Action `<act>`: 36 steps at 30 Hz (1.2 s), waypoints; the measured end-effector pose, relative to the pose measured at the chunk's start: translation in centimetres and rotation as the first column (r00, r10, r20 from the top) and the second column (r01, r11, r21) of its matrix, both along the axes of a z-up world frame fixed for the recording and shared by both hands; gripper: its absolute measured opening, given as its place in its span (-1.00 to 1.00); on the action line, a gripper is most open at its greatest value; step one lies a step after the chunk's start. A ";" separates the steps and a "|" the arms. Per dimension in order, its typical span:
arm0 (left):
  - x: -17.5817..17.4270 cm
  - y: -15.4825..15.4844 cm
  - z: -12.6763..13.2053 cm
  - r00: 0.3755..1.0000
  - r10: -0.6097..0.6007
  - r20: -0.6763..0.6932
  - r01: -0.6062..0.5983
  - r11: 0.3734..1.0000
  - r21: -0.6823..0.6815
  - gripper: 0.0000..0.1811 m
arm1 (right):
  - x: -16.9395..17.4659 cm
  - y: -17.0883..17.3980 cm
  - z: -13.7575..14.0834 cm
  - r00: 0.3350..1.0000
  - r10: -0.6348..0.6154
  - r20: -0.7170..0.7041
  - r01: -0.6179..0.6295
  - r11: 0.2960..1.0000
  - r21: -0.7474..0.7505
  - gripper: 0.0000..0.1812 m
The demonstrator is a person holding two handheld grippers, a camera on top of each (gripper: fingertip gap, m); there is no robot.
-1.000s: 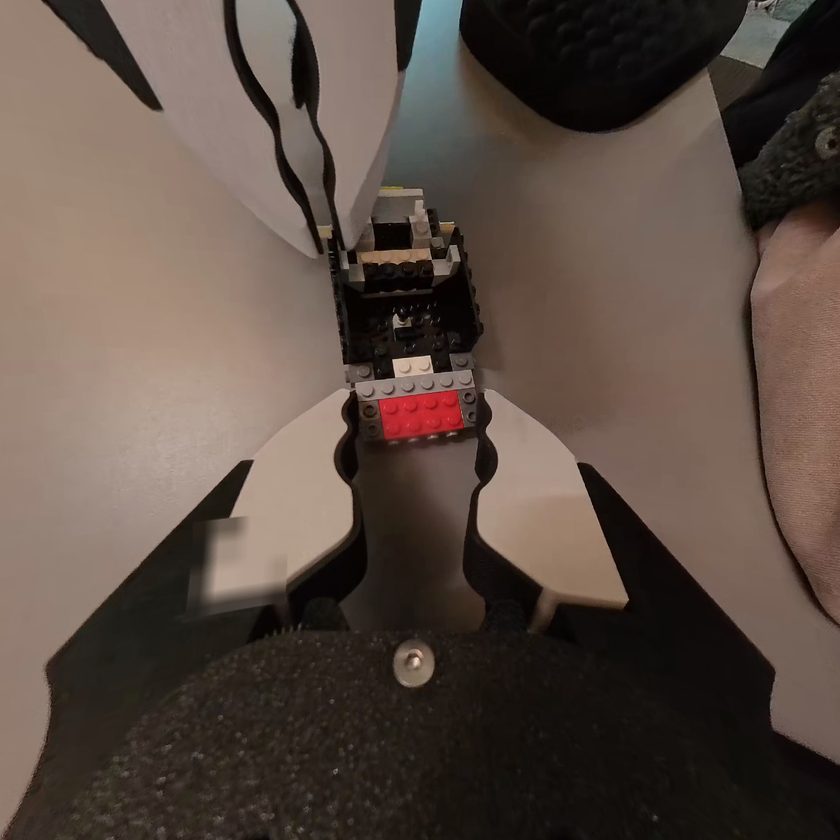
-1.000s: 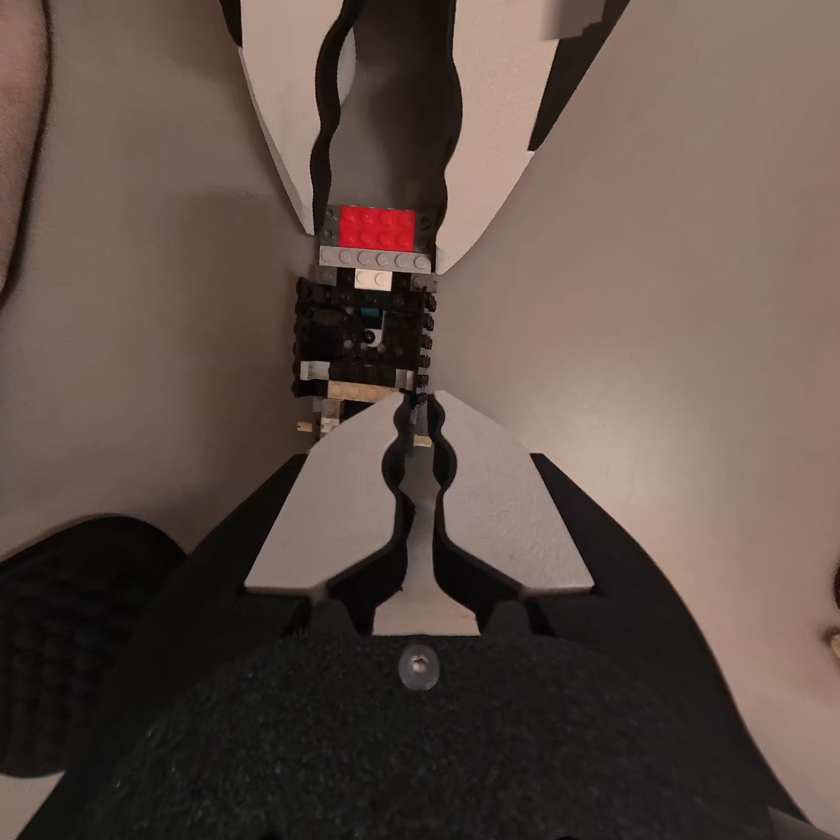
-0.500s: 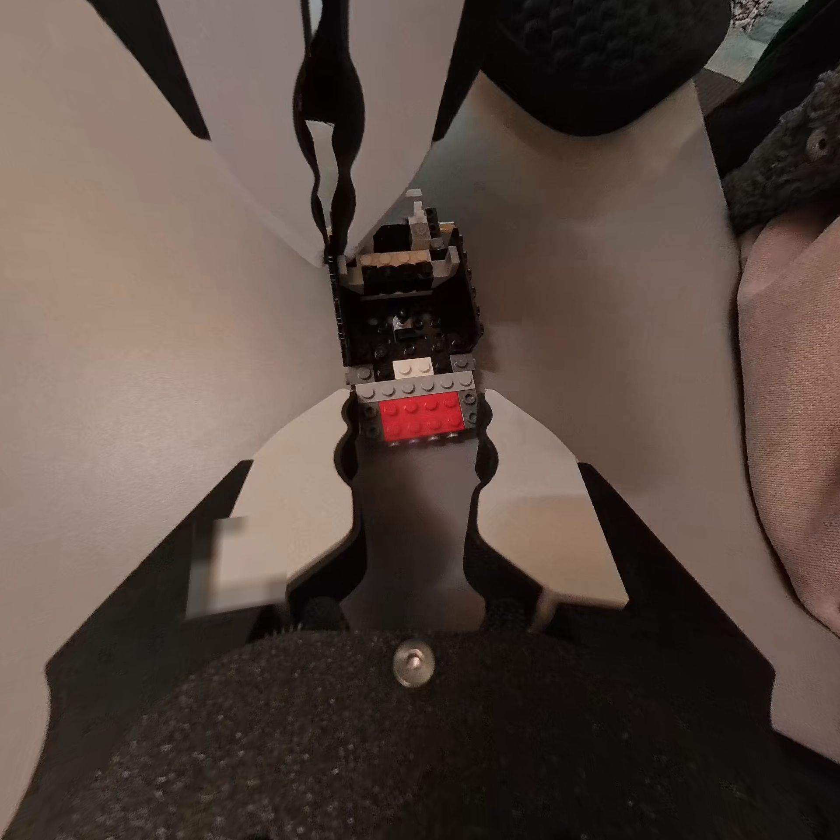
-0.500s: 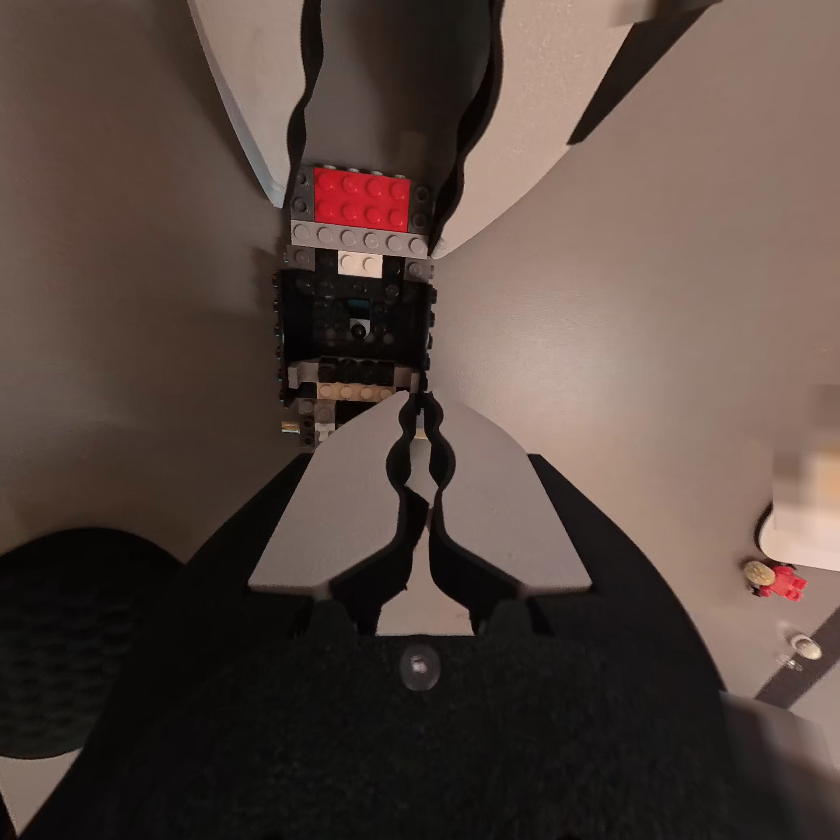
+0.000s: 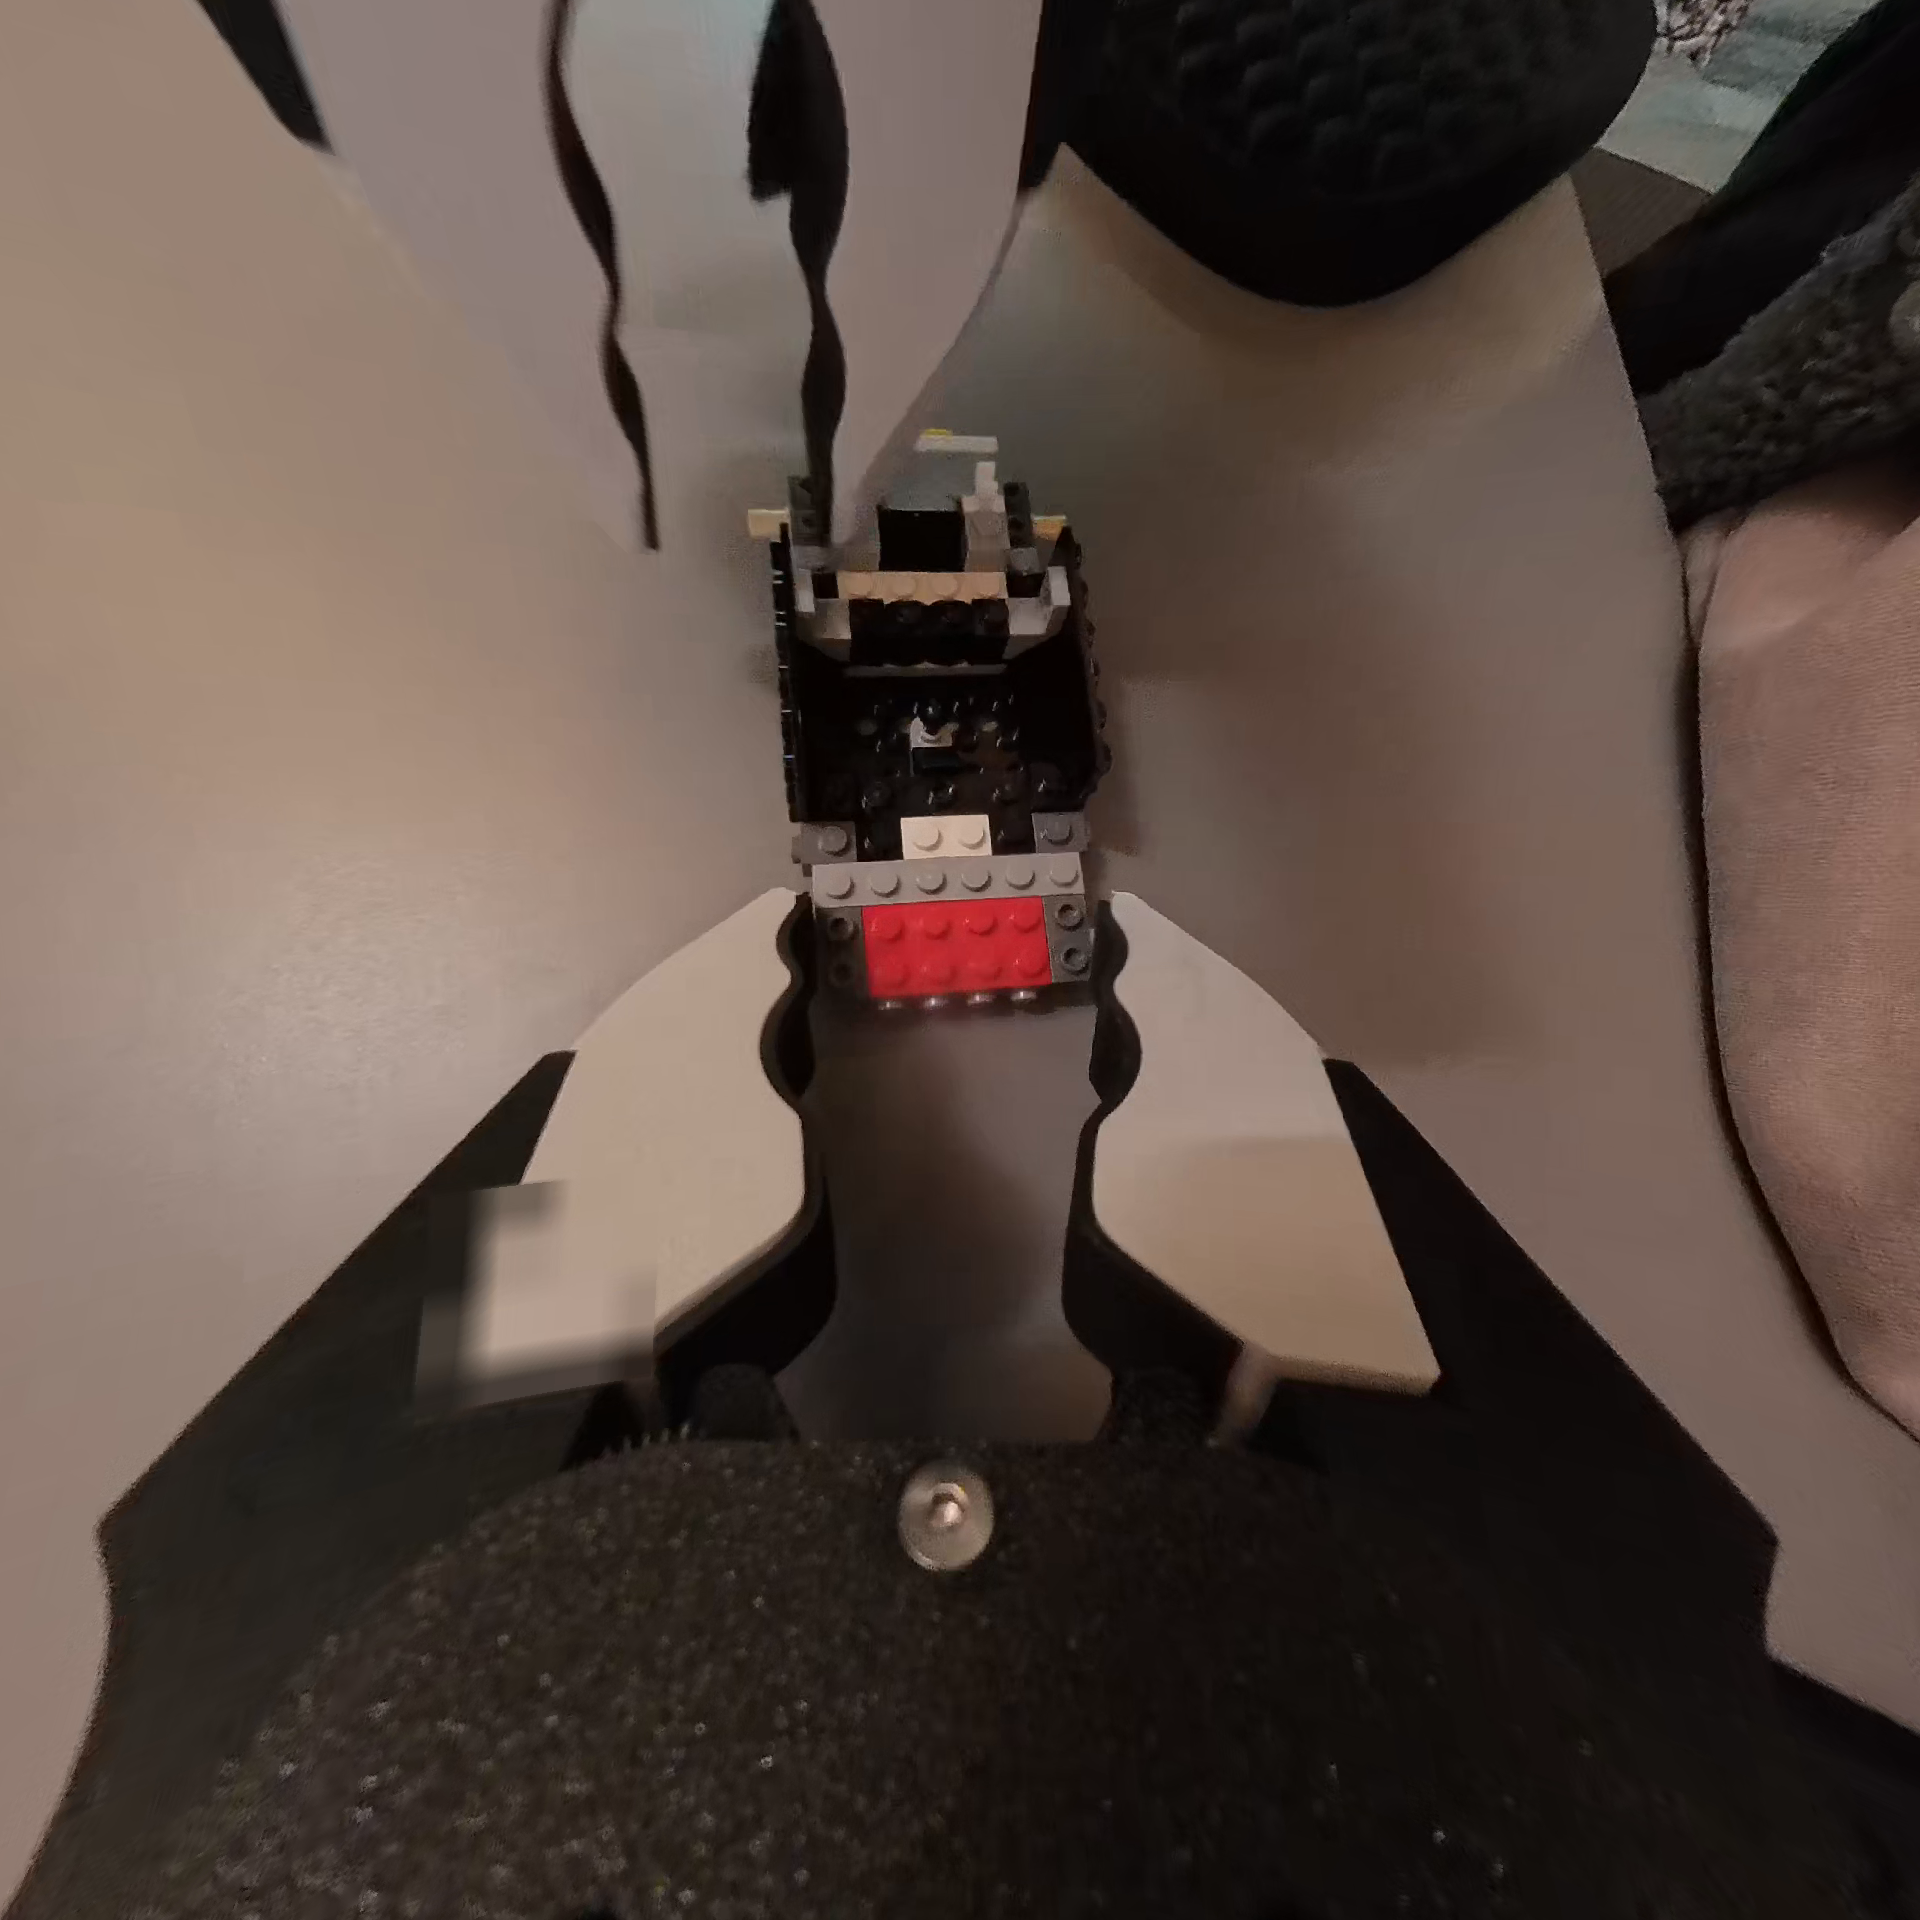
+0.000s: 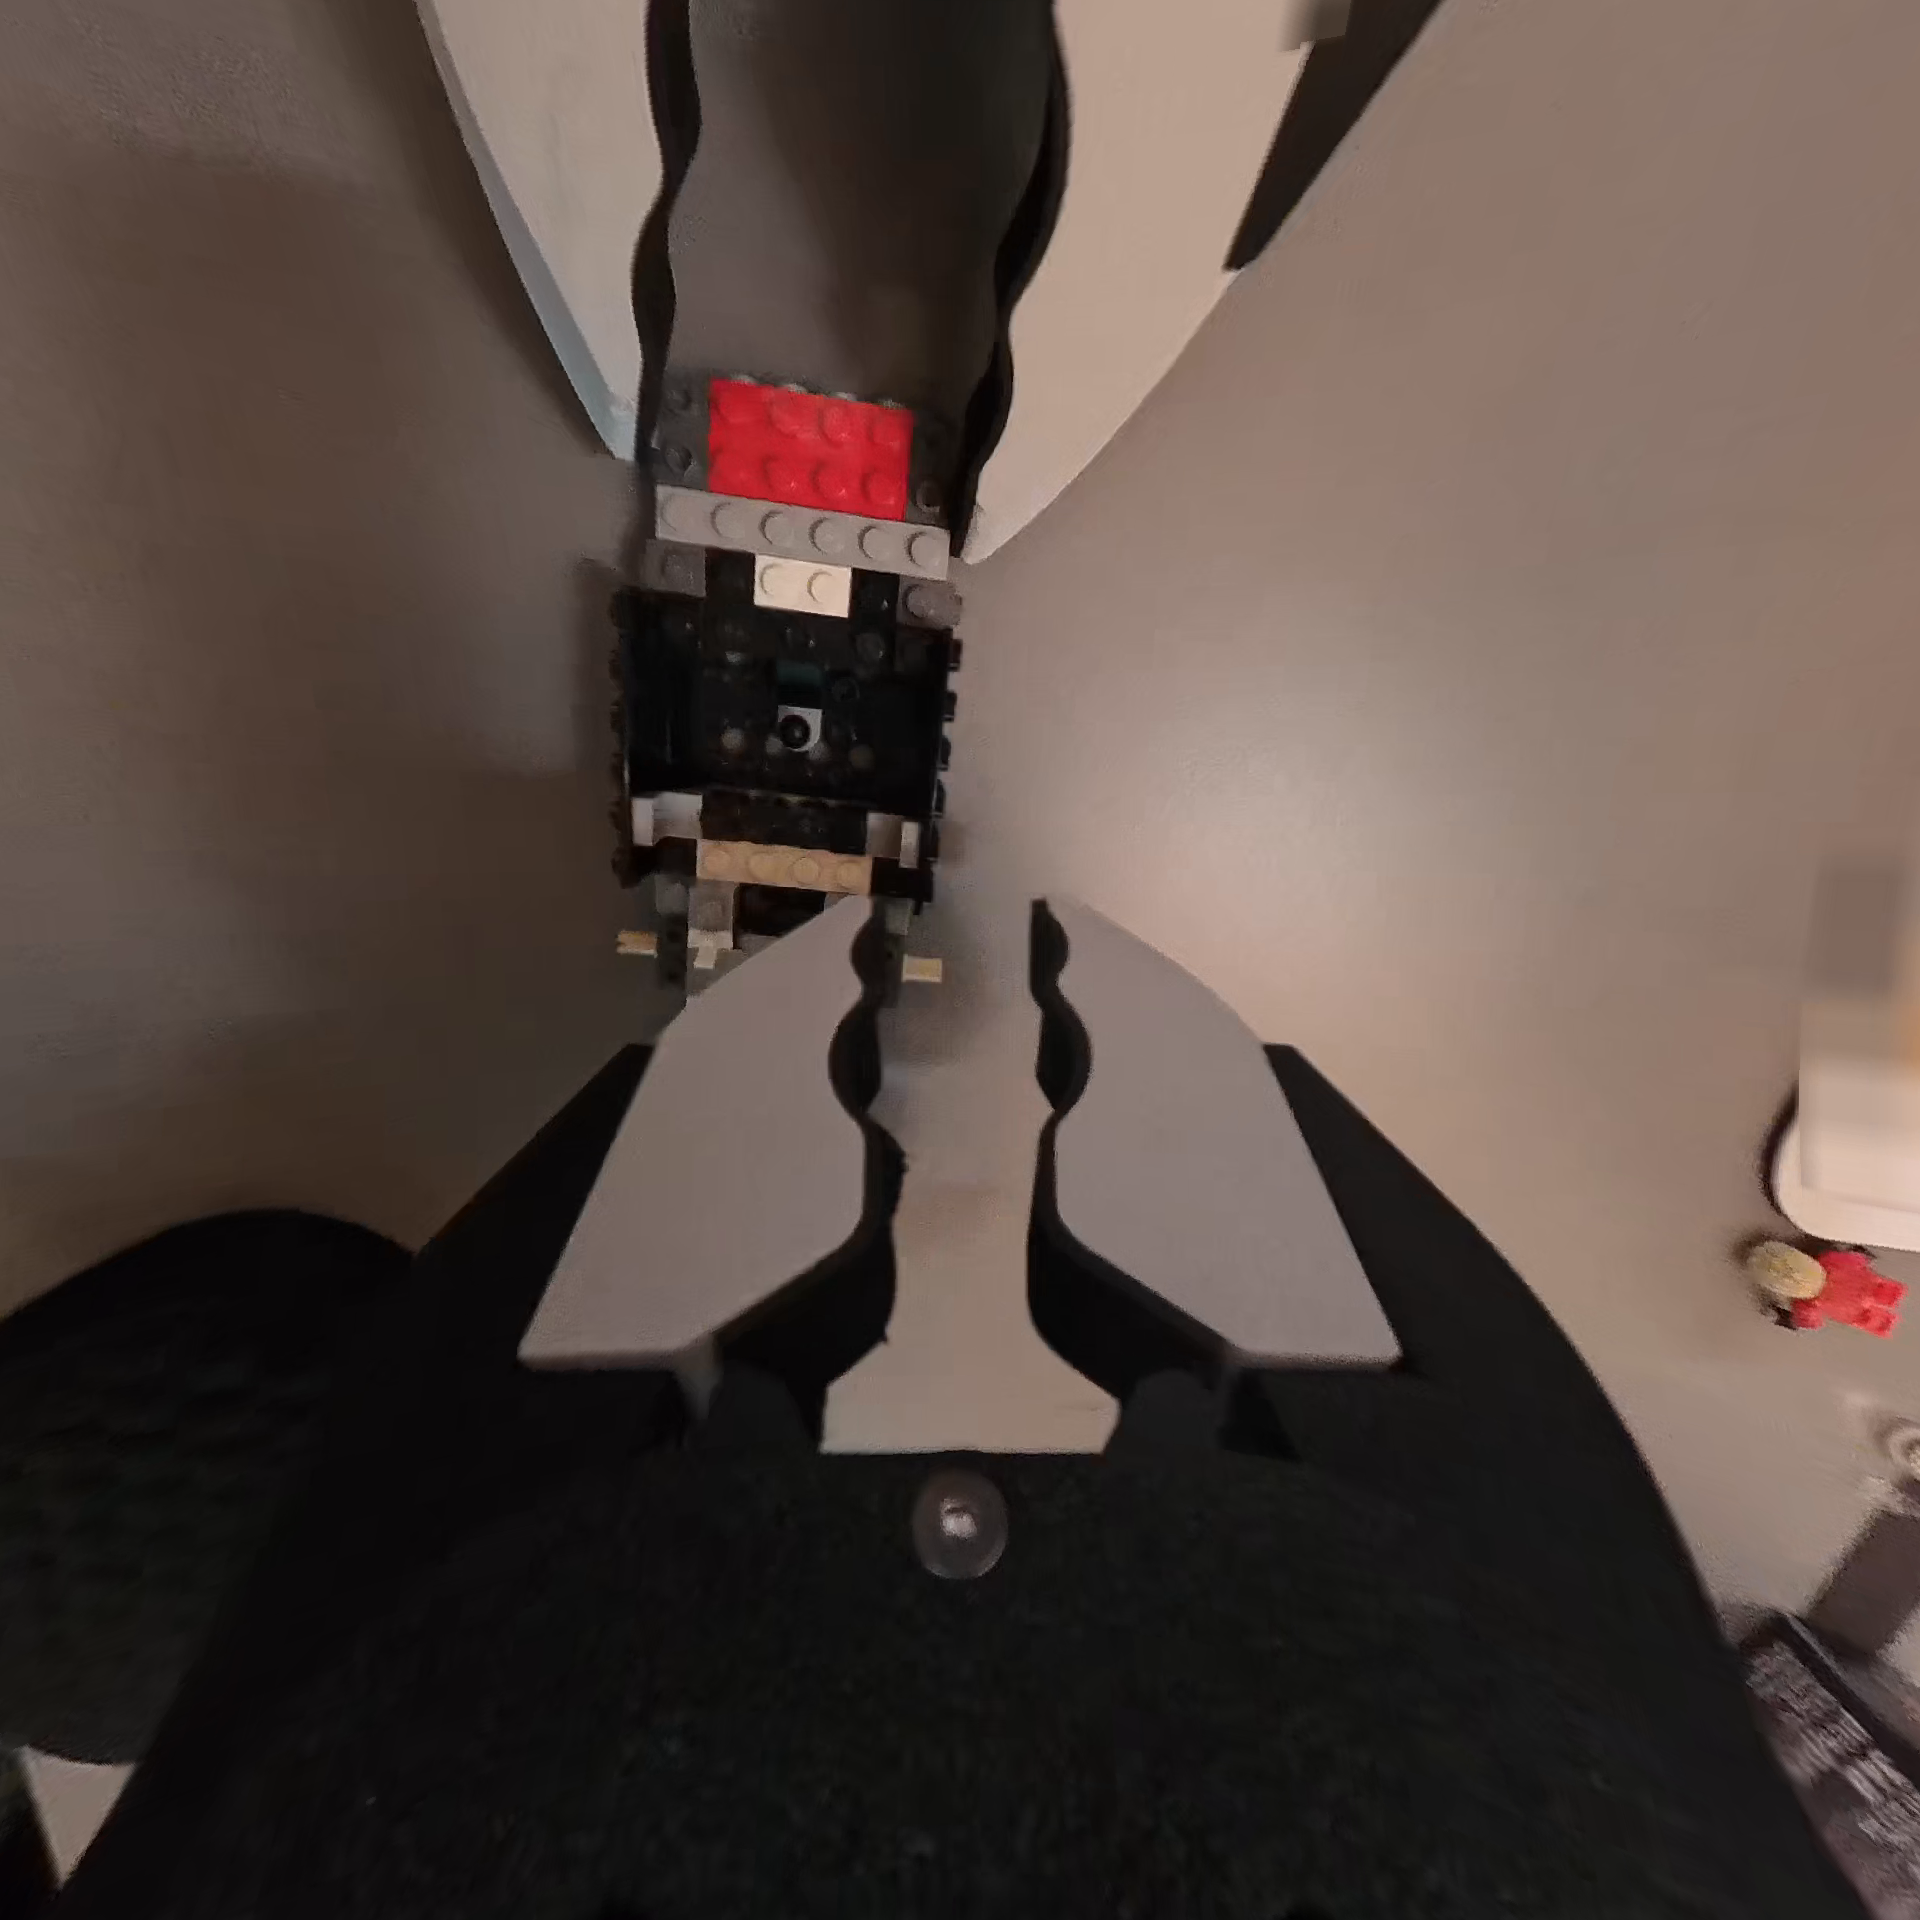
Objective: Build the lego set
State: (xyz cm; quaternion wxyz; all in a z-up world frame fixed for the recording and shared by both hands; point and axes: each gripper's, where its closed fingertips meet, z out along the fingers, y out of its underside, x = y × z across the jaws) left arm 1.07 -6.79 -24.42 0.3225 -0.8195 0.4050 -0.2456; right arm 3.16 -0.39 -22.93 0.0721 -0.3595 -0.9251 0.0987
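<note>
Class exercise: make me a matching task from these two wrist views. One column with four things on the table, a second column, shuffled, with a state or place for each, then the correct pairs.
Things:
1. left gripper
2. right gripper
3. red brick
4. small red piece

States or places:
A. lies loose on the table, far from the lego build
B. fingers apart, holding nothing
C. on top of the build's end, between two fingers
D. closed on the build's end

Pairs: 1-D, 2-B, 3-C, 4-A
</note>
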 end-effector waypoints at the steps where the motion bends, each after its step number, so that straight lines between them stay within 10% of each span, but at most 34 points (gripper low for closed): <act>1: 0.1 -0.1 0.0 1.000 -0.004 0.008 0.004 1.000 -0.002 -0.42 | -0.2 -0.3 0.6 1.000 -0.012 -0.013 0.011 0.998 -0.055 -0.69; 36: -2.1 -0.9 0.4 0.999 0.012 -0.045 -0.013 1.000 -0.002 -0.40 | -3.9 -3.9 -0.8 0.986 -0.087 -0.143 0.077 0.994 -0.073 -0.96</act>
